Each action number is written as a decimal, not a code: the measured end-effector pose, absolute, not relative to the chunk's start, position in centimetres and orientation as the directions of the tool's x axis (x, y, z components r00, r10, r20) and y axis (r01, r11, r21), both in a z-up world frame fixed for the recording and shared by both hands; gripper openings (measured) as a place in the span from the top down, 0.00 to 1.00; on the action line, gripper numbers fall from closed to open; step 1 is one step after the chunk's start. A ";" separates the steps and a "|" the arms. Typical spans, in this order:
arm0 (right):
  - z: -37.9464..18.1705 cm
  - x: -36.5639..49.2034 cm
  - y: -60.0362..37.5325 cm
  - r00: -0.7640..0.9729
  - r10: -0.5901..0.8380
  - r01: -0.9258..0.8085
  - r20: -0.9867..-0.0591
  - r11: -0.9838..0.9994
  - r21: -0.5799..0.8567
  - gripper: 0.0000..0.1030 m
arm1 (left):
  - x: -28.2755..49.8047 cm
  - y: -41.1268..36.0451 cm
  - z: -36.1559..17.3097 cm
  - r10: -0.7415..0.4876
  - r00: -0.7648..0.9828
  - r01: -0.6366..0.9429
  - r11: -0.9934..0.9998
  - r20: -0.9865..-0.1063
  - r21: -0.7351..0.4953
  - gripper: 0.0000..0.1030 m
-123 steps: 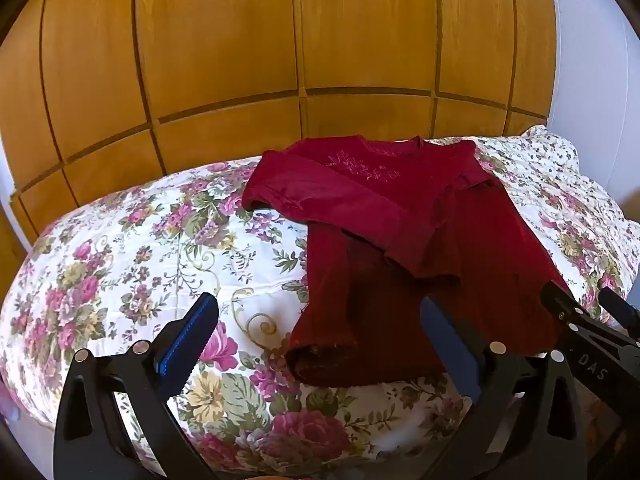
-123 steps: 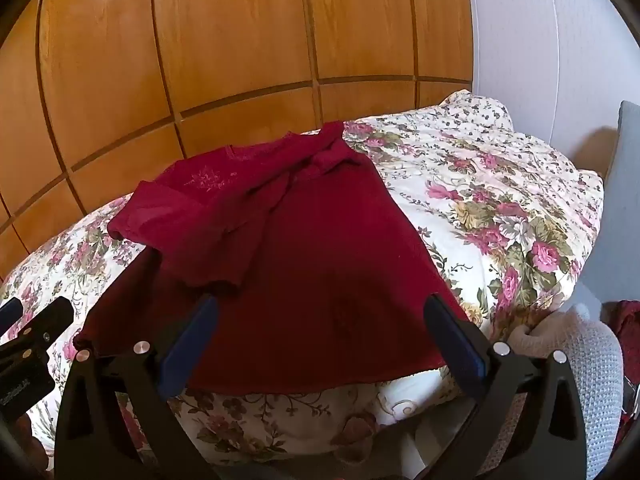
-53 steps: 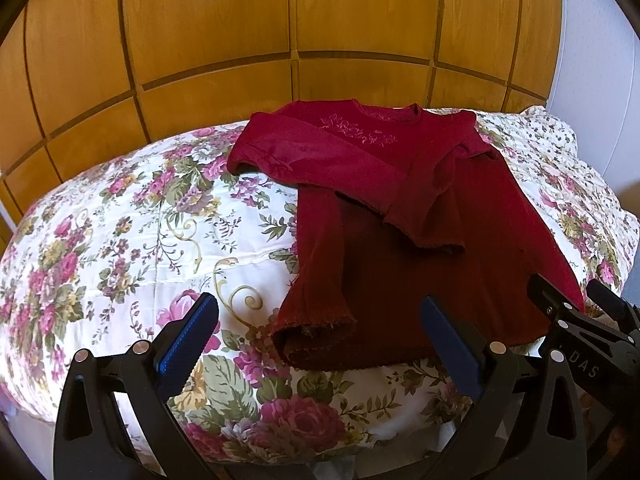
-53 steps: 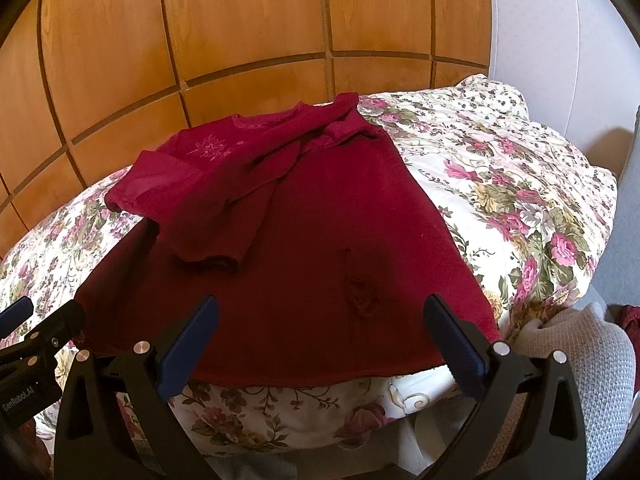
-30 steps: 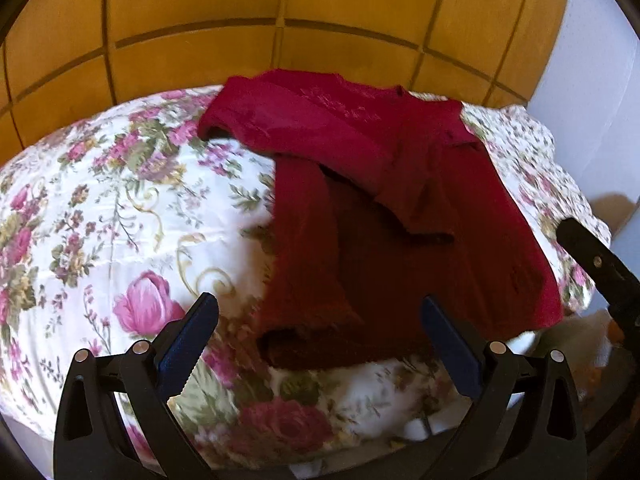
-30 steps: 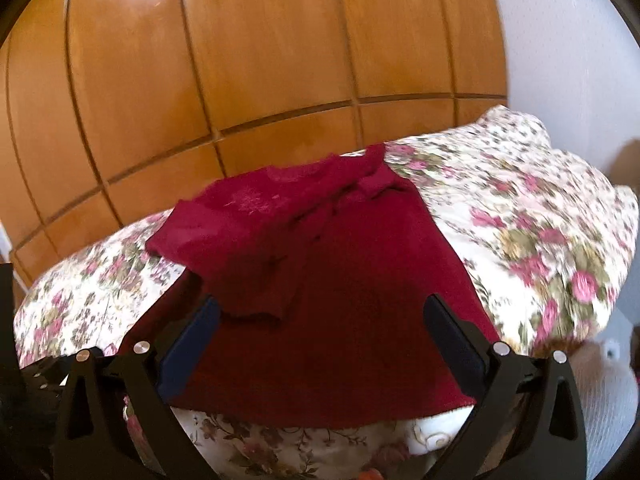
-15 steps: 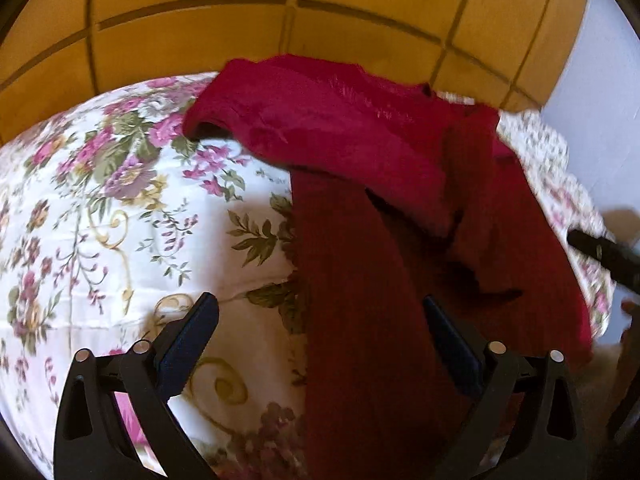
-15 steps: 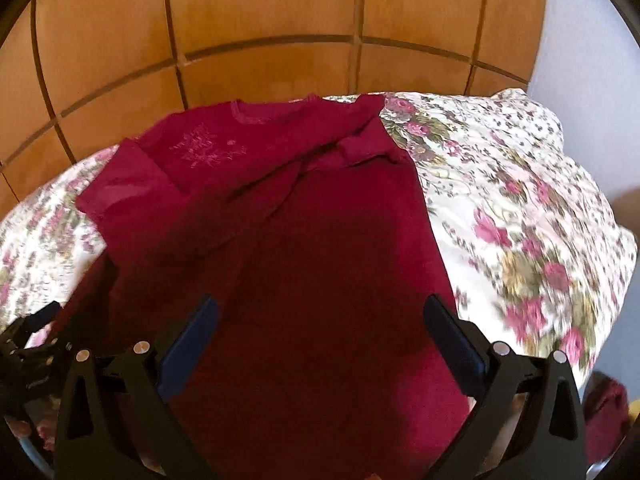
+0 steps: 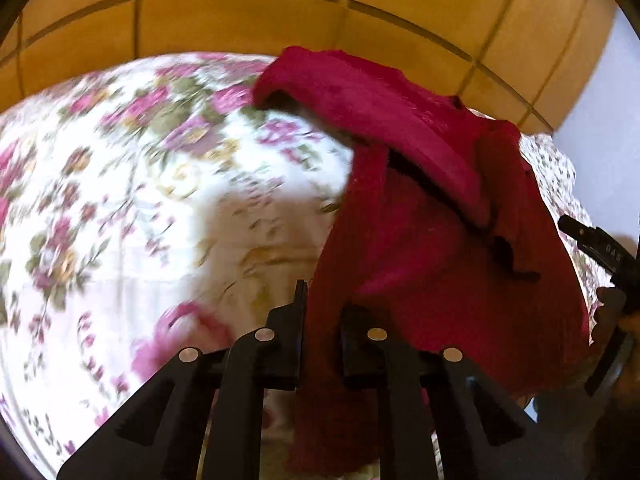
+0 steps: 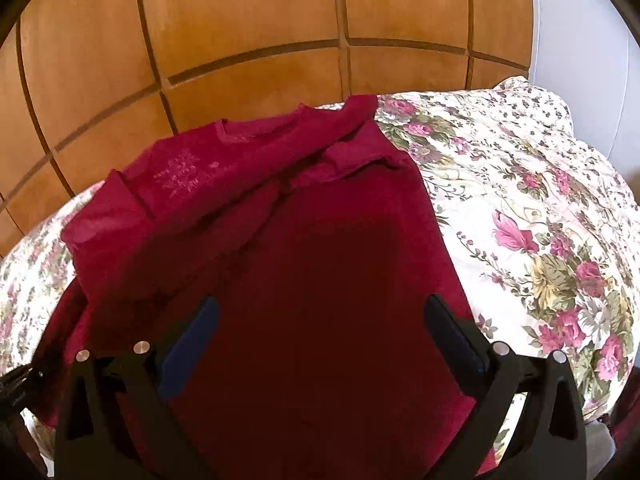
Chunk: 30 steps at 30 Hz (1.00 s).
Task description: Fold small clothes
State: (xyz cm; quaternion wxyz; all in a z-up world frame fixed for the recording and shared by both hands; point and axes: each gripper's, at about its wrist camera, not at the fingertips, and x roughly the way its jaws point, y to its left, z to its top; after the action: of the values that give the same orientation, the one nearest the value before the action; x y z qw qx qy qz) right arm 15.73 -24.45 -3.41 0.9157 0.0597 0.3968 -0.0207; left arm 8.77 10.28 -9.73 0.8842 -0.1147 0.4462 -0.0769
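Note:
A dark red long-sleeved top [image 10: 320, 260] lies on the floral bedspread [image 10: 540, 220], neck toward the wooden wall, one sleeve folded across its chest. My left gripper [image 9: 322, 316] is shut on the near left edge of the red top [image 9: 400, 220] and lifts that fabric off the bed. My right gripper [image 10: 320, 324] is open, its jaws wide apart just above the lower middle of the top, holding nothing. It also shows at the right edge of the left wrist view [image 9: 600, 248].
A wooden panelled wall [image 10: 280, 40] stands behind the bed. A white wall [image 10: 580, 40] is at the right. The bedspread [image 9: 120, 200] stretches out to the left of the top. The left wrist view is motion-blurred.
My left gripper went from open to shut on the top's near left edge and raised it. My right gripper moved in low over the top's lower part and stayed open.

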 end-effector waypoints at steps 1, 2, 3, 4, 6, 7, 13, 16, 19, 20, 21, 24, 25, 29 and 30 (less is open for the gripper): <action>-3.4 15.7 -24.3 0.685 0.017 0.077 -0.729 0.992 0.095 0.02 | 8.5 10.4 -9.8 -0.241 0.588 0.038 0.962 -0.772 -0.271 0.88; -3.4 15.7 -24.2 0.687 0.025 0.070 -0.726 0.992 0.100 0.02 | 8.0 10.6 -9.5 -0.244 0.596 0.051 0.962 -0.765 -0.267 0.88; -3.4 15.7 -23.9 0.688 0.039 0.058 -0.724 0.992 0.108 0.02 | 7.5 10.7 -9.1 -0.241 0.610 0.055 0.963 -0.755 -0.263 0.84; -3.4 15.7 -23.7 0.691 0.048 0.048 -0.721 0.993 0.112 0.02 | 7.1 10.8 -8.6 -0.224 0.627 0.047 0.967 -0.746 -0.250 0.72; -3.3 15.6 -23.2 0.701 0.074 0.022 -0.710 0.992 0.126 0.02 | 6.6 11.3 -7.3 -0.193 0.674 0.024 0.971 -0.713 -0.239 0.50; -3.2 15.5 -22.8 0.703 0.106 -0.005 -0.703 0.989 0.145 0.03 | 6.4 11.5 -6.6 -0.188 0.693 0.018 0.969 -0.695 -0.245 0.39; -3.3 15.3 -18.0 0.667 0.291 -0.229 -0.686 0.956 0.184 0.16 | 6.7 10.6 -3.4 -0.203 0.772 0.035 0.960 -0.602 -0.279 0.20; -3.8 16.3 -16.2 0.645 0.328 -0.275 -0.690 0.942 0.191 0.16 | 8.4 7.7 -4.1 -0.206 0.742 0.083 0.972 -0.638 -0.218 0.20; -4.3 18.8 -16.0 0.622 0.339 -0.251 -0.706 0.940 0.231 0.20 | 10.3 5.1 -6.2 -0.190 0.698 0.112 0.981 -0.691 -0.156 0.20; -4.7 19.3 -16.1 0.613 0.336 -0.234 -0.715 0.942 0.241 0.25 | 10.9 4.4 -7.3 -0.181 0.677 0.111 0.983 -0.713 -0.144 0.20; -5.2 20.4 -16.7 0.595 0.344 -0.214 -0.726 0.939 0.270 0.44 | 11.2 4.0 -8.1 -0.170 0.660 0.104 0.985 -0.732 -0.135 0.20; -6.3 22.3 -19.4 0.541 0.458 -0.174 -0.705 0.881 0.439 0.82 | 11.6 3.5 -10.5 -0.121 0.625 0.083 0.993 -0.772 -0.089 0.18; -6.1 22.5 -20.9 0.551 0.501 -0.150 -0.668 0.846 0.511 0.87 | 11.4 3.7 -10.8 -0.123 0.635 0.078 0.992 -0.763 -0.095 0.14; -4.0 22.7 -27.7 0.659 0.526 -0.056 -0.538 0.747 0.662 0.89 | 10.7 4.3 -10.8 -0.136 0.636 0.072 0.991 -0.760 -0.117 0.12; -3.4 22.7 -29.9 0.700 0.505 -0.028 -0.505 0.726 0.687 0.89 | 10.8 4.3 -10.7 -0.139 0.626 0.073 0.990 -0.767 -0.120 0.12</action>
State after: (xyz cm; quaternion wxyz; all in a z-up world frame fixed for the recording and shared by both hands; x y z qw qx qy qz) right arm 22.71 -29.94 -3.38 0.8583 0.3362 0.3551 0.1552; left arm 10.78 4.32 -10.66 0.9009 -0.0384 0.4282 -0.0590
